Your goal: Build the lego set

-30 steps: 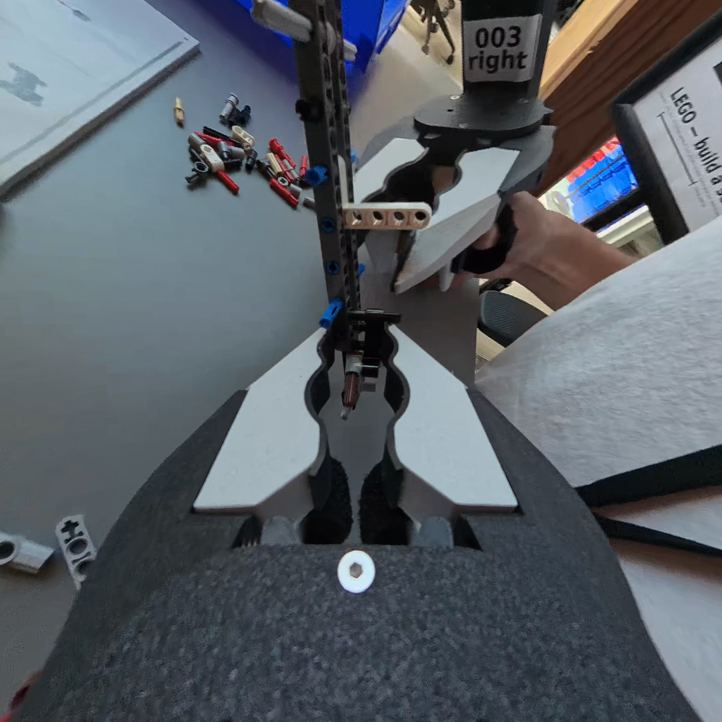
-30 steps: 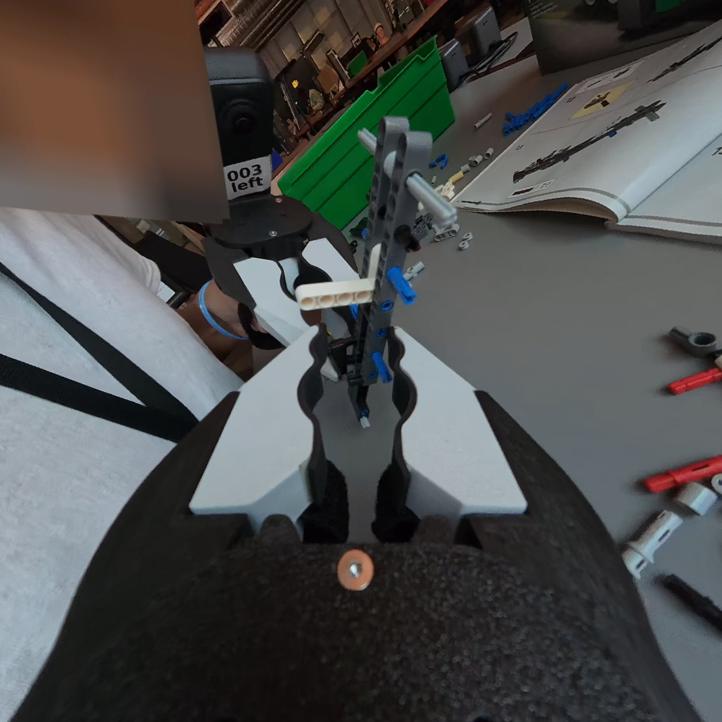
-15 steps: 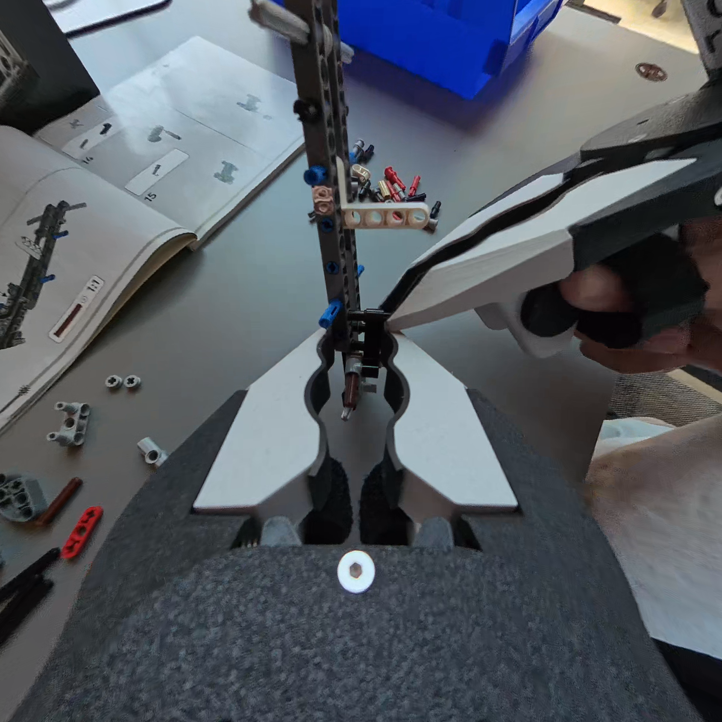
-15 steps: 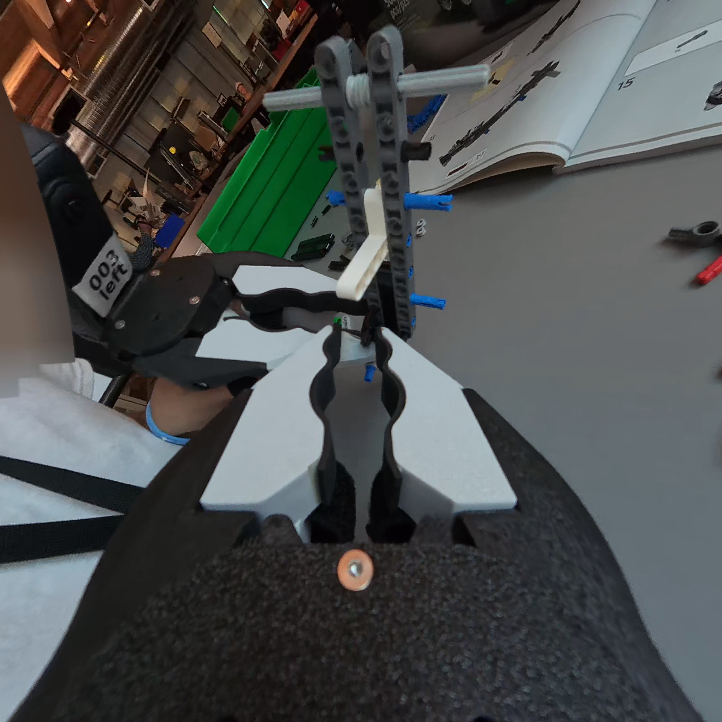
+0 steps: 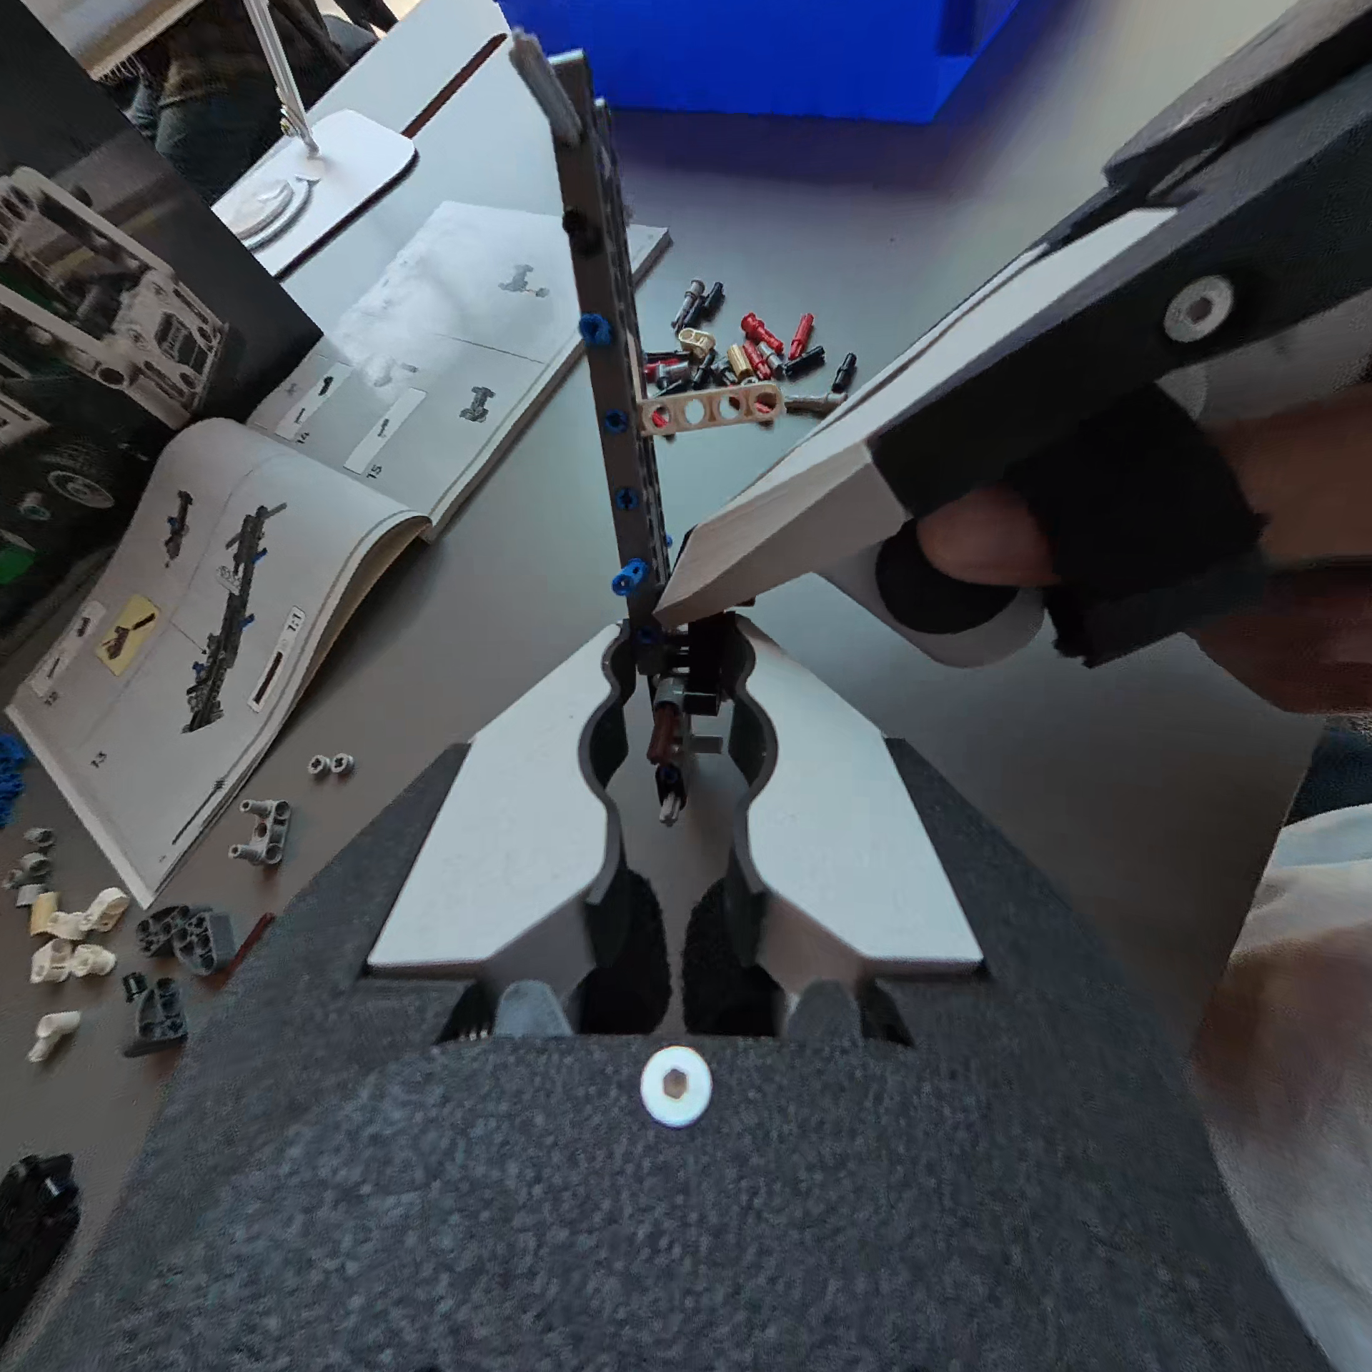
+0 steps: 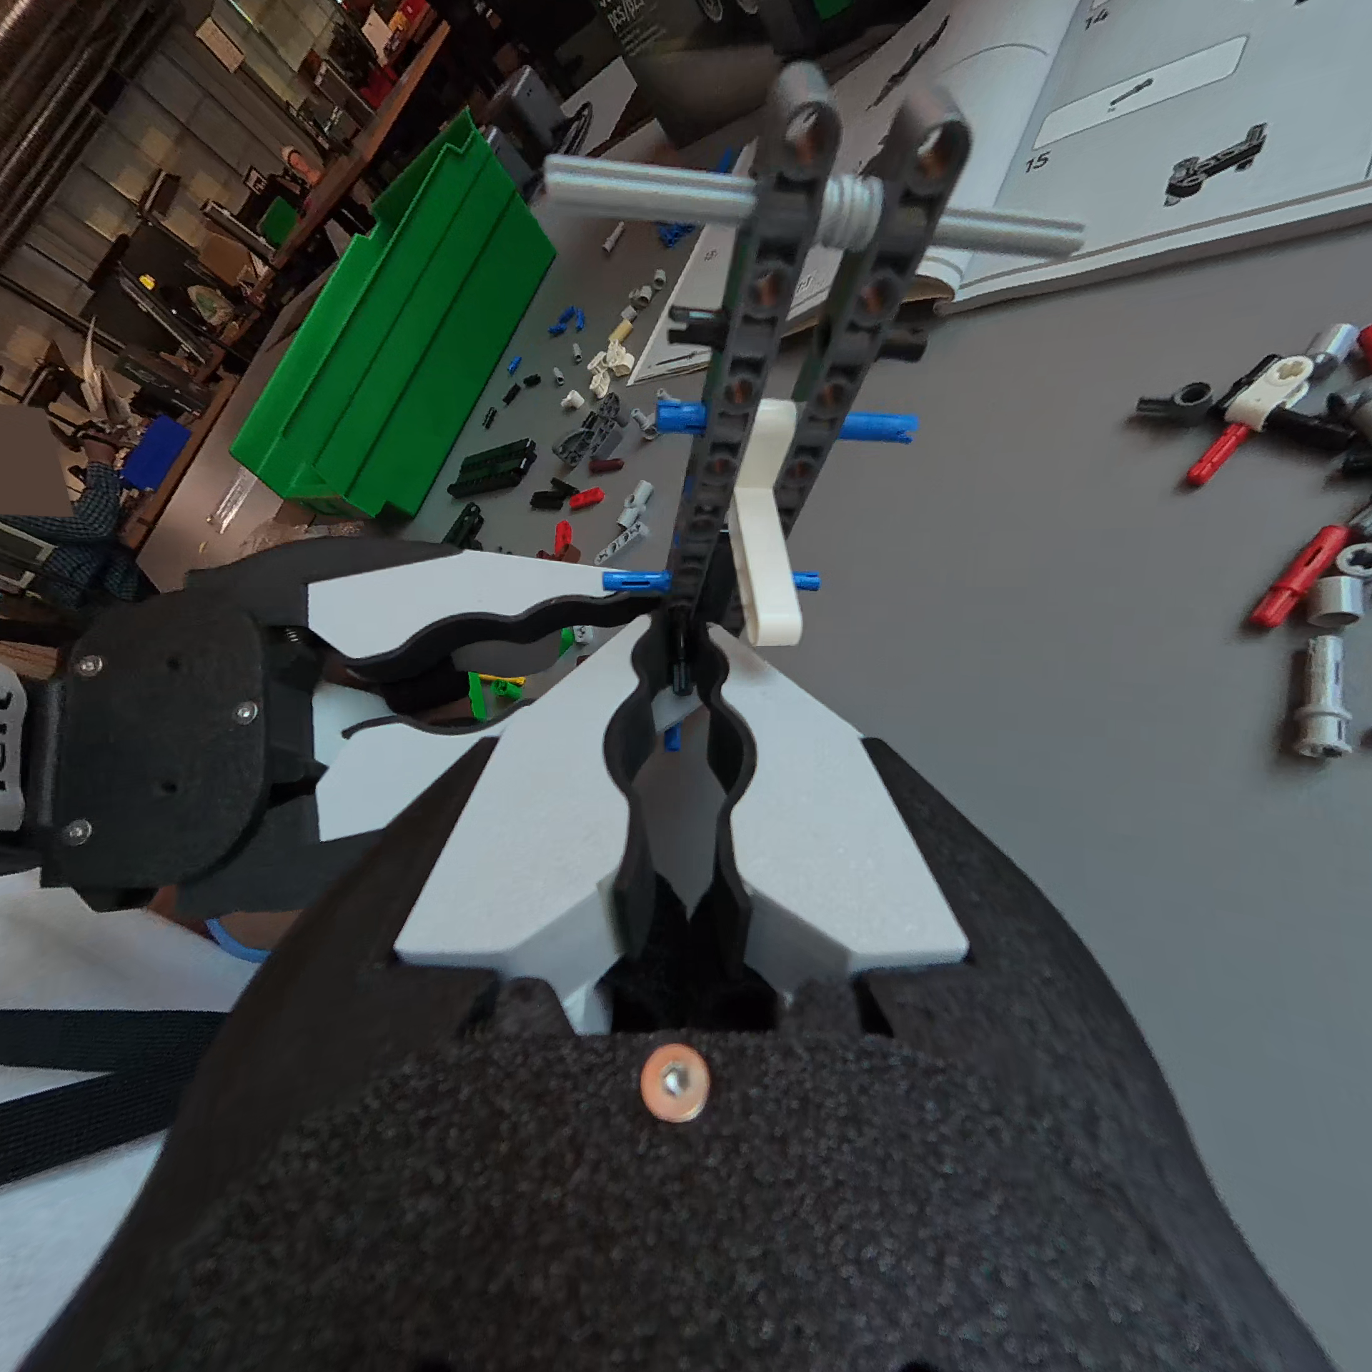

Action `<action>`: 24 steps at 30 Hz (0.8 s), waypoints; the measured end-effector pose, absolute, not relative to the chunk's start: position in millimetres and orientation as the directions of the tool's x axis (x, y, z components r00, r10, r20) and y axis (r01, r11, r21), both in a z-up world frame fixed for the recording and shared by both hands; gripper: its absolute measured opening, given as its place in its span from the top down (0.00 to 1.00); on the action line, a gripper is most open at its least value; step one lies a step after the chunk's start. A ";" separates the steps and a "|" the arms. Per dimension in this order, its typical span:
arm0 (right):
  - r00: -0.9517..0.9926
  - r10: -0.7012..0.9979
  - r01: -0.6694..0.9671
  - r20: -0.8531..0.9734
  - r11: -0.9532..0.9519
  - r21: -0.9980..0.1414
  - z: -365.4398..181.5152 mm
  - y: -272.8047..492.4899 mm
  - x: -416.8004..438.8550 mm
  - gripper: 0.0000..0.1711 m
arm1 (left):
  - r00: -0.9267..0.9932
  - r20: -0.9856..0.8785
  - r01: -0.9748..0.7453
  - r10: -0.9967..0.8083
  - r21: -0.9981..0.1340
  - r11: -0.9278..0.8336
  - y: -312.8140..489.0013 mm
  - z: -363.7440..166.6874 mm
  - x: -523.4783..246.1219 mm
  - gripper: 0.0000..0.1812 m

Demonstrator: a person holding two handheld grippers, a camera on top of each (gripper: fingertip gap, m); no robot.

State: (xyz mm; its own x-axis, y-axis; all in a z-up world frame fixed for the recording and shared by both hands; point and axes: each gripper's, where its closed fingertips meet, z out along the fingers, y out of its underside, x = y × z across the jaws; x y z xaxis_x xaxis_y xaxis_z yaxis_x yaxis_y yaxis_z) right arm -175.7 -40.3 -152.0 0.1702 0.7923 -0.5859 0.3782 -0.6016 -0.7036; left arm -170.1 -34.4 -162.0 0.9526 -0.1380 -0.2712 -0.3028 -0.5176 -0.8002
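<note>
Basically mid-build: left gripper [image 5: 679, 638] and right gripper [image 6: 679, 642] both clamped on the bottom end of the dark beam assembly [image 6: 772, 386], held upright above the table [image 6: 1076, 705], clear of its edges. Probably regripping next, so gotta keep one clamp tight while shifting the other.

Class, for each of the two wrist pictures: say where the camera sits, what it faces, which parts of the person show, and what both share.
Left wrist view: rides on the left gripper, facing the grey beam assembly and open instruction booklet; fingers show.
Right wrist view: rides on the right gripper, facing the green bin; white sleeve shows.
Shared: that assembly, both grippers, the booklet.
</note>
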 end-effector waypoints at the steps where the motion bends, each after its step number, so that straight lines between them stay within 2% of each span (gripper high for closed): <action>1: 0.179 0.800 0.377 -0.573 -0.594 -0.711 -151.9 -39.8 -175.3 0.98 | 0.954 -0.269 -0.298 -0.132 -0.804 -0.514 -33.8 -161.7 -169.7 0.89; 4: 0.181 0.811 0.382 -0.557 -0.580 -0.720 -151.1 -39.1 -174.6 0.98 | 0.950 -0.285 -0.311 -0.130 -0.806 -0.504 -32.8 -160.9 -170.6 0.89; 9: 0.144 0.798 0.377 -0.585 -0.591 -0.713 -147.4 -41.8 -175.4 0.97 | 0.980 -0.127 -0.187 -0.150 -0.836 -0.515 -34.7 -159.1 -170.3 0.88; 14: 0.118 0.794 0.369 -0.597 -0.593 -0.716 -144.2 -42.6 -172.4 0.97 | 0.985 -0.081 -0.149 -0.151 -0.842 -0.519 -36.8 -159.5 -173.5 0.88; 17: -0.035 0.870 0.347 -0.492 -0.451 -0.822 -133.8 -39.7 -162.9 0.91 | 0.976 0.085 -0.030 -0.200 -0.858 -0.513 -38.4 -153.5 -166.6 0.88; 19: -0.109 0.901 0.305 -0.420 -0.372 -0.877 -129.5 -28.6 -155.1 0.73 | 0.954 0.173 0.022 -0.245 -0.855 -0.519 -40.9 -148.4 -163.1 0.88; 20: -0.168 0.880 0.304 -0.444 -0.382 -0.872 -125.7 -29.5 -153.1 0.65 | 0.933 0.229 0.055 -0.278 -0.852 -0.520 -42.5 -145.1 -159.6 0.89; 22: -0.272 0.817 0.255 -0.509 -0.449 -0.857 -111.0 -31.0 -153.6 0.64 | 0.888 0.331 0.127 -0.319 -0.843 -0.522 -44.9 -138.9 -155.4 0.89; 24: -0.349 0.745 0.277 -0.569 -0.498 -0.822 -110.3 -40.6 -159.1 0.65 | 0.845 0.385 0.149 -0.372 -0.836 -0.528 -47.8 -134.9 -148.3 0.88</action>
State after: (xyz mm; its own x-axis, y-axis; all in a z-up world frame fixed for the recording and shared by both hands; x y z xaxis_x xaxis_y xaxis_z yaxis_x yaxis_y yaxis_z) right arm -159.1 -40.6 -110.3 -0.3485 0.7451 -0.5687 0.2773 -0.4976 -0.8219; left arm -148.3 -47.8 -134.9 0.8446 -0.3719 0.3851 0.1485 -0.5284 -0.8359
